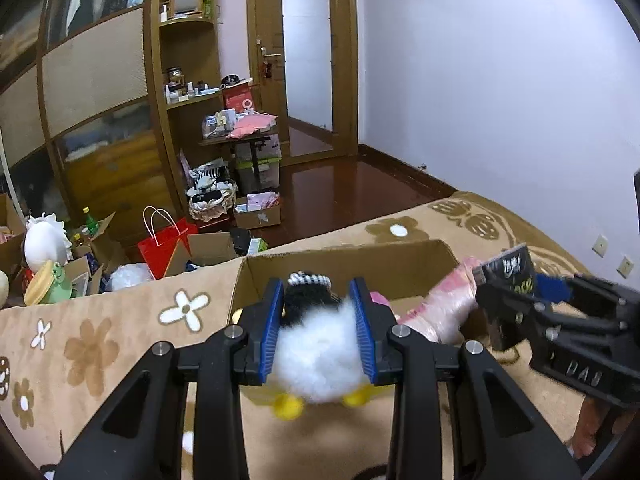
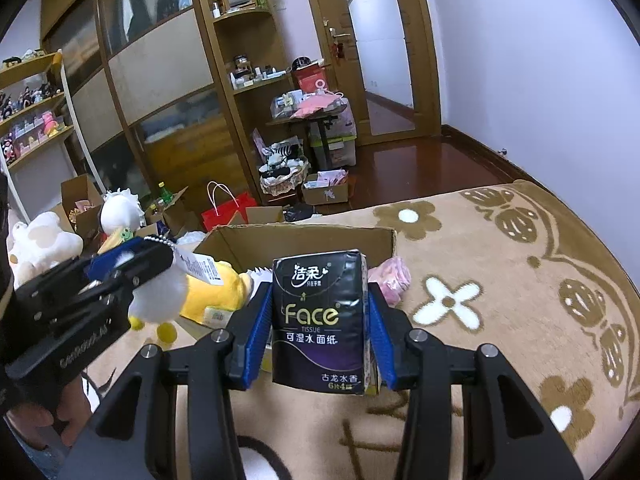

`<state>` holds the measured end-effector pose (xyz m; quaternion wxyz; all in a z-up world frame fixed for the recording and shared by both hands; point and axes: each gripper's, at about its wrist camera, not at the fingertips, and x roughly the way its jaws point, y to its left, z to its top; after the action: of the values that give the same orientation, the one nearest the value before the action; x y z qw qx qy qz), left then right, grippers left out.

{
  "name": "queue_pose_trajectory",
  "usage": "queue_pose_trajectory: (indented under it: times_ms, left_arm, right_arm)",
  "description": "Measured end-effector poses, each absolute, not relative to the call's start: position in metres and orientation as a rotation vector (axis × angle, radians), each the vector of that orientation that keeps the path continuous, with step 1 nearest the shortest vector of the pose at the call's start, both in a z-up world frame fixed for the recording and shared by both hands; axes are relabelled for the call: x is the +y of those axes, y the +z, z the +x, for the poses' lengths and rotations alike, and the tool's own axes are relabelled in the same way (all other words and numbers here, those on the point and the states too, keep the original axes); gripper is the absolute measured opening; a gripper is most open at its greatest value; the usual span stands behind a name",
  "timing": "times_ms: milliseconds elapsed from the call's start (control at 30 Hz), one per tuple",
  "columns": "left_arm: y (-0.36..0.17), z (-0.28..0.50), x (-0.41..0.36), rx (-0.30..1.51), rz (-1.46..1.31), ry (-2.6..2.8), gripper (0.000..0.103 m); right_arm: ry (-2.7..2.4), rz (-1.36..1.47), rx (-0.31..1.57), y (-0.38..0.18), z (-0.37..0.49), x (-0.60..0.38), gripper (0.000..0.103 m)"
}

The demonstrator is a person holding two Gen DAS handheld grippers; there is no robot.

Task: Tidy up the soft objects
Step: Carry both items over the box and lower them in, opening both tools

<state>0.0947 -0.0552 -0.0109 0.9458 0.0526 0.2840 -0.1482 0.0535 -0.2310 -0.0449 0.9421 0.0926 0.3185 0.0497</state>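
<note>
My left gripper is shut on a small white fluffy plush toy with yellow feet and a black top, held just before the open cardboard box on the bed. It also shows in the right wrist view, with a paper tag. My right gripper is shut on a black Face tissue pack, held upright near the box. In the left wrist view the right gripper holds the pack at the box's right. A yellow plush and a pink soft item lie in the box.
The box stands on a beige flowered bedspread. Beyond the bed edge the floor holds a red bag, open cartons and plush toys. A wardrobe and shelves stand behind, with a door at the back.
</note>
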Motion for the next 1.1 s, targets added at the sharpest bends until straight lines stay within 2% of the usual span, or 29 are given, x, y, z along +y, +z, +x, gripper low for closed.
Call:
queue_pose_trajectory:
  times_ms: [633, 900, 967, 1000, 1033, 1100]
  left_arm:
    - [-0.044, 0.141, -0.038, 0.651, 0.016, -0.331, 0.032]
    - [-0.050, 0.146, -0.040, 0.685, 0.018, -0.335, 0.033]
    - [-0.052, 0.148, -0.039, 0.703, 0.010, -0.337, 0.035]
    - [-0.053, 0.149, -0.040, 0.712, 0.006, -0.339, 0.042]
    - [-0.054, 0.149, -0.039, 0.718, 0.003, -0.339, 0.056]
    - [-0.054, 0.148, -0.038, 0.710, -0.003, -0.331, 0.064]
  right_arm:
    - [0.086, 0.194, 0.686, -0.073, 0.089, -0.233, 0.048]
    - [0.122, 0.200, 0.637, -0.067, 0.087, -0.231, 0.049]
    - [0.129, 0.200, 0.641, -0.068, 0.087, -0.231, 0.049]
    - [0.130, 0.203, 0.645, -0.070, 0.087, -0.231, 0.049]
    - [0.129, 0.204, 0.651, -0.071, 0.088, -0.231, 0.049]
    - [0.127, 0.208, 0.660, -0.073, 0.089, -0.232, 0.049]
